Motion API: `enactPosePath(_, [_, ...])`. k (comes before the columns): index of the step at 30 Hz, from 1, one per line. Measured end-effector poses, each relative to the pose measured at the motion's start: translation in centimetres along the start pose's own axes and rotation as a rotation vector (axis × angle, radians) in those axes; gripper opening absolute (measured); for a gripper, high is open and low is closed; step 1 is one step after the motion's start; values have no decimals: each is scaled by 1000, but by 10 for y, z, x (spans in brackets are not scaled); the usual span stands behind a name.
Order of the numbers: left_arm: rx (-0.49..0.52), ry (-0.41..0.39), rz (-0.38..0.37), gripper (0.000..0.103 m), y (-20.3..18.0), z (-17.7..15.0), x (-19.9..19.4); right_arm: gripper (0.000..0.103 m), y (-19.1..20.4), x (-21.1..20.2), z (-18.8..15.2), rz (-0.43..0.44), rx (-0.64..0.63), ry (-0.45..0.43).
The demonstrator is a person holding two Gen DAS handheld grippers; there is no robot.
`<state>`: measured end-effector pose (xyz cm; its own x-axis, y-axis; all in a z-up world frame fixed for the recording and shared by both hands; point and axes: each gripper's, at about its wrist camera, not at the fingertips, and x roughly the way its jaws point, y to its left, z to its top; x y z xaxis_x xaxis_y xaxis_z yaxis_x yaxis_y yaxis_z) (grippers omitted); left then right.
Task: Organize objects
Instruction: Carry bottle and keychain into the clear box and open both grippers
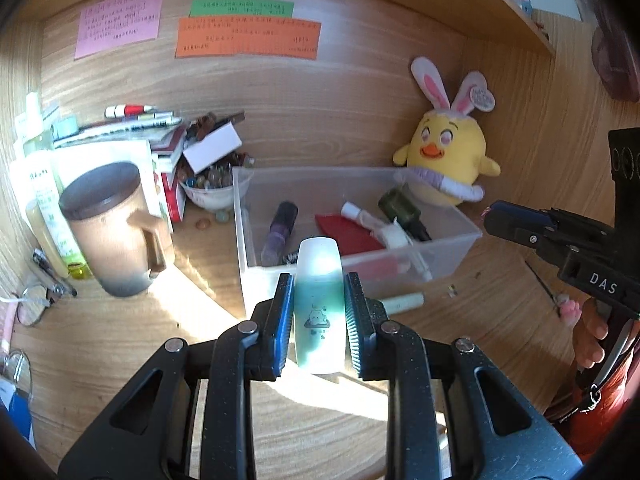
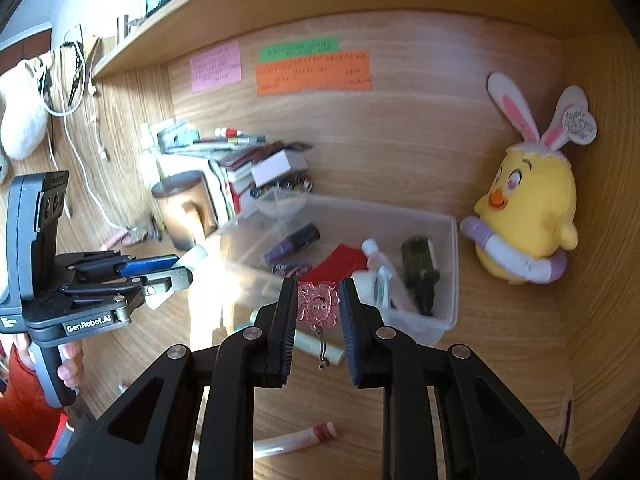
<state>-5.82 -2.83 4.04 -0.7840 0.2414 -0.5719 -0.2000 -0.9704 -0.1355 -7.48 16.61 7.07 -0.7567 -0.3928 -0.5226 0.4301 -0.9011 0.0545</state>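
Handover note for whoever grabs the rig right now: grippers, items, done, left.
Left gripper: shut on the green-white bottle, held just short of the clear bin.
Right gripper: shut on the pink charm, also near the bin's front wall.
Done: purple bottle, red pouch and dark green bottle lie in the bin.
Left: drop both held items in, then likely the pale tube on the desk and the red-tipped tube.

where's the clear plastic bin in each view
Left wrist: the clear plastic bin sits centre, just beyond the green bottle in the left gripper.
Right wrist: centre-right, behind the pink charm in the right gripper.
Shared landmark: the yellow chick plush right of it.
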Motion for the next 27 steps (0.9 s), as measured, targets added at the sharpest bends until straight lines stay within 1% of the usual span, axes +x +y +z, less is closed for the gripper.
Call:
enactPosePath(8, [13,-43,13,25,-2,23,3,19,-10,-2,20,-28,29,-54])
enactPosePath(18, [57,-75,33,25,-6,53,18,19,-16,2,44,-55,12,-95])
enactPosePath(22, [61,-64,32,25,-7,60,30,19,-18,7,54,-74,7,-108])
enactPosePath(27, [70,-27,42,25,-7,66,53,19,-26,17,57,-103,16,-96])
